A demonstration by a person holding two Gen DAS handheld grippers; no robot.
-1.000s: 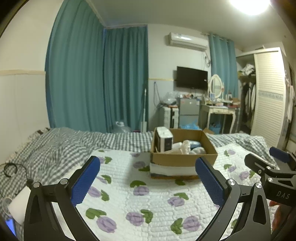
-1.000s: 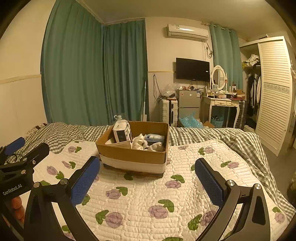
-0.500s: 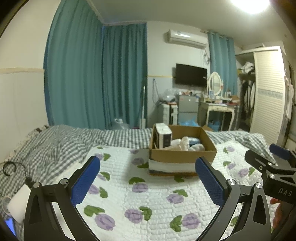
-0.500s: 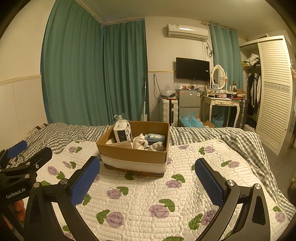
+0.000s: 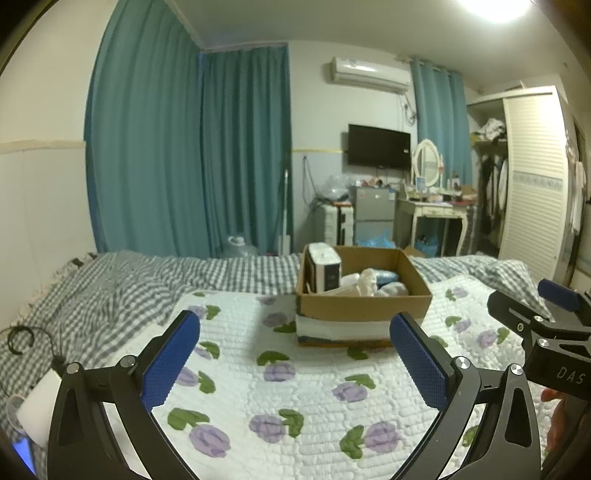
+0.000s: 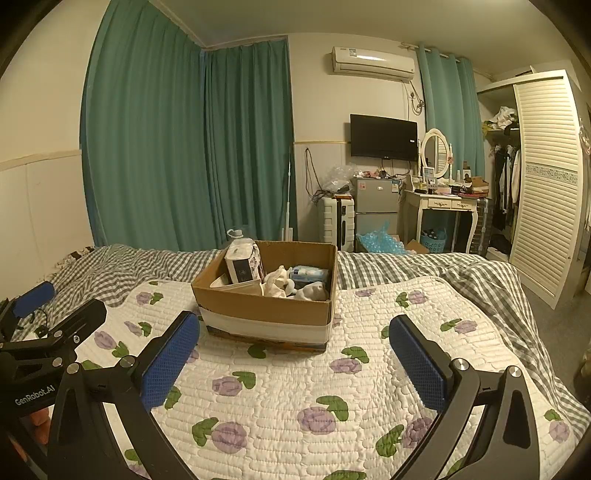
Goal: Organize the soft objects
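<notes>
teal curtains (image 6: pixel 184 147) cover the far corner. wall-mounted tv (image 6: pixel 383 137) and air conditioner (image 6: pixel 372 63). louvered wardrobe (image 6: pixel 546 177) at right. ceiling light (image 5: pixel 493 9) on.

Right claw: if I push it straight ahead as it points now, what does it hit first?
Probably the cardboard box, its taped near wall lying just left of the right claw centre line. Nothing stands on the floral quilt between them; depth is uncertain.
</notes>
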